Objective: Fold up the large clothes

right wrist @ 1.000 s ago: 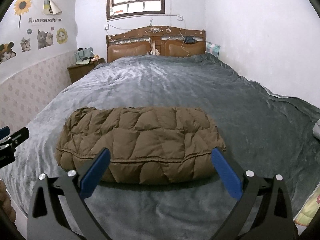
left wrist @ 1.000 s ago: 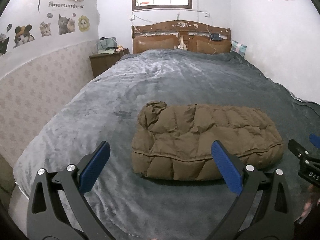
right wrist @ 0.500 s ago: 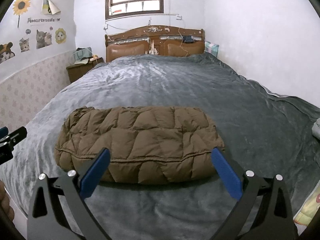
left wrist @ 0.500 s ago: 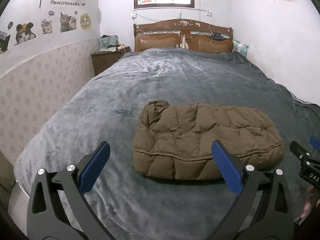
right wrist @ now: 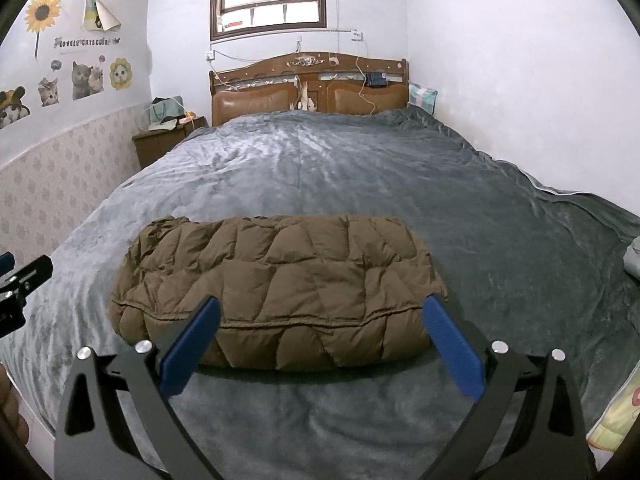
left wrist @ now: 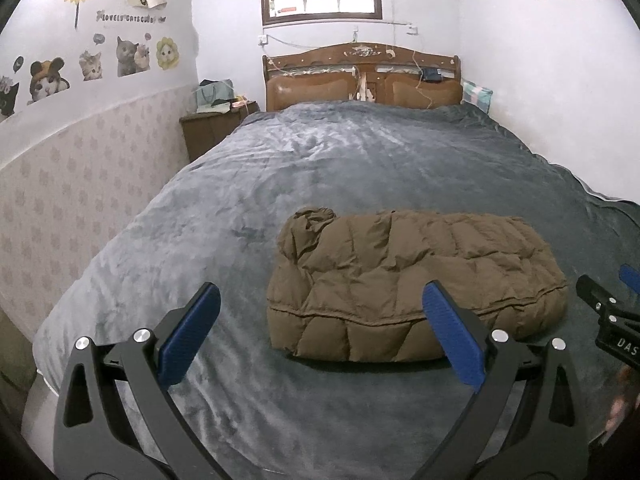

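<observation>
A brown quilted puffer jacket [left wrist: 416, 280] lies folded into a thick rectangular bundle on the grey blanket near the foot of the bed; it also shows in the right wrist view [right wrist: 276, 292]. My left gripper [left wrist: 320, 312] is open and empty, held short of the bundle's left front corner. My right gripper [right wrist: 320, 322] is open and empty, centred just in front of the bundle's near edge. Neither touches the jacket. The right gripper's tip shows at the right edge of the left wrist view [left wrist: 600, 304].
The grey blanket [right wrist: 360, 176] covers a wide bed with a wooden headboard [right wrist: 308, 88]. A nightstand [left wrist: 212, 128] with bags stands at the back left. Walls run close on both sides. A yellow-patterned cloth [right wrist: 616, 416] lies at the near right.
Both grippers have drawn slightly back and up from the folded jacket, staying open. The jacket has not moved.
</observation>
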